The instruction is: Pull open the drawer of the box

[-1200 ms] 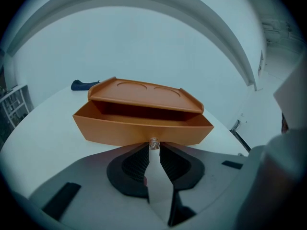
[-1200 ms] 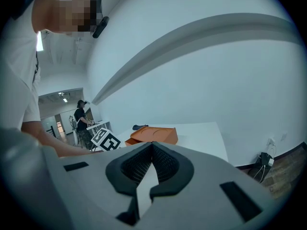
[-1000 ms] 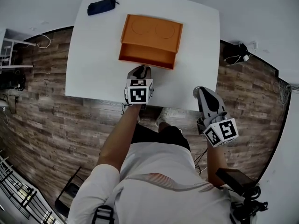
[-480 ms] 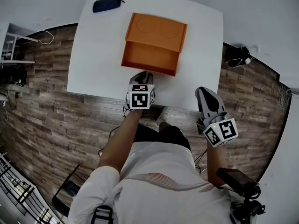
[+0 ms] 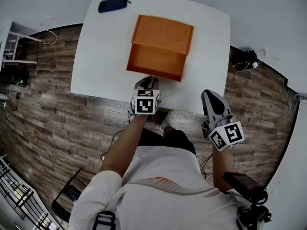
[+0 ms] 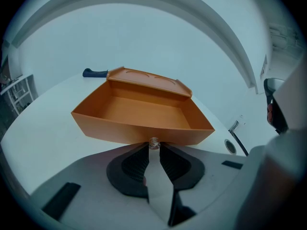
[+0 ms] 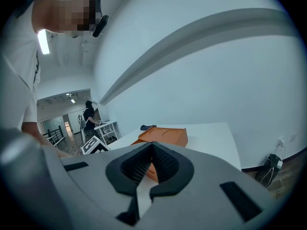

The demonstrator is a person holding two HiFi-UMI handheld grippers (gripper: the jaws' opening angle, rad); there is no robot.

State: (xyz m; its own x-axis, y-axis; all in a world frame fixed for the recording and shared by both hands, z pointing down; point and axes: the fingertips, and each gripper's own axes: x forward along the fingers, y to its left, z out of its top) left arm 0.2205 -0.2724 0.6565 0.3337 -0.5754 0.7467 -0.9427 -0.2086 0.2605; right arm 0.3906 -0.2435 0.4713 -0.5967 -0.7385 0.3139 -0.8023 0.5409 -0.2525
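An orange box point(image 5: 164, 31) stands on the white table point(image 5: 100, 56), and its drawer point(image 5: 156, 61) is slid out toward me, open-topped and empty. In the left gripper view the drawer point(image 6: 144, 114) fills the middle, with a small clear knob point(image 6: 154, 143) on its front wall. My left gripper point(image 5: 146, 81) is at the drawer front, its jaws shut on that knob point(image 6: 153, 145). My right gripper point(image 5: 213, 102) hangs off the table's near edge to the right, shut and empty. From it the box point(image 7: 165, 135) shows beyond the jaws point(image 7: 152, 148).
A dark blue pouch point(image 5: 112, 5) lies at the table's far left corner. The table's near edge runs just behind my left gripper, with wood floor below. Cables point(image 5: 247, 56) lie on the floor at right. A shelf rack point(image 5: 12, 56) stands at left.
The drawer has slid further out of the box toward me. My left gripper has drawn back with it, still on the knob. The right gripper has stayed put.
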